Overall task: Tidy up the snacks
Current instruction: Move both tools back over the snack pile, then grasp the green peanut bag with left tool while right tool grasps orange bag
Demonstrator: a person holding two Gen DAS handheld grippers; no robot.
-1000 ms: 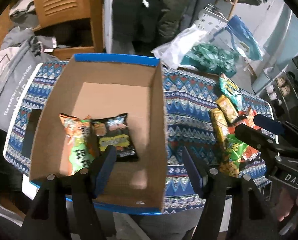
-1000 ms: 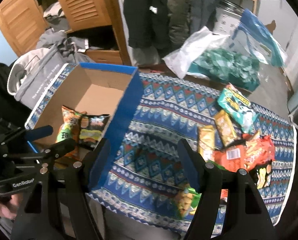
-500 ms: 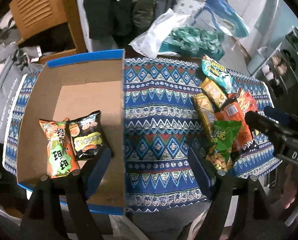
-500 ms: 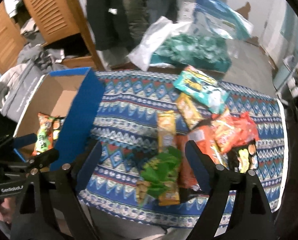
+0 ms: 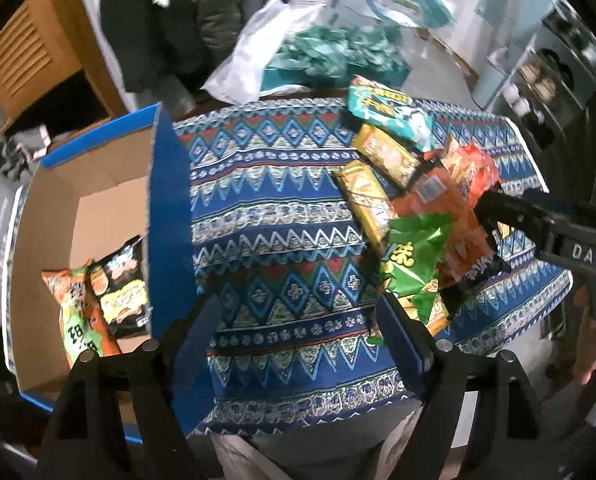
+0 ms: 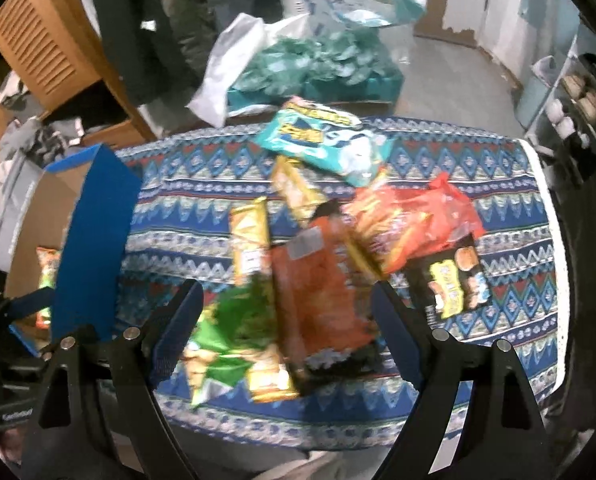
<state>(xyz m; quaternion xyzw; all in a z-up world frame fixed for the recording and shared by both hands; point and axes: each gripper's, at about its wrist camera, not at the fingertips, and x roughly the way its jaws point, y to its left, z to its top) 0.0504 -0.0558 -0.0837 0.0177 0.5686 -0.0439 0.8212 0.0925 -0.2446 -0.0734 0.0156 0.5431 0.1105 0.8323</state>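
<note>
Both views had swung right since a second earlier, from the cardboard box (image 5: 97, 208) toward the snack pile (image 6: 338, 248). At left, the box held an orange packet (image 5: 77, 312) and a black packet (image 5: 121, 292). The left gripper (image 5: 298, 332) and right gripper (image 6: 285, 320) gaped wide, empty, above crinkled foil bags on the patterned tablecloth (image 5: 265, 208).

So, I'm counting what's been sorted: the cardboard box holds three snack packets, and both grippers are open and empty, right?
Not quite: the cardboard box holds two packets, an orange-green one and a black one, as the left wrist view shows. The left gripper and right gripper are indeed open and empty.
</note>
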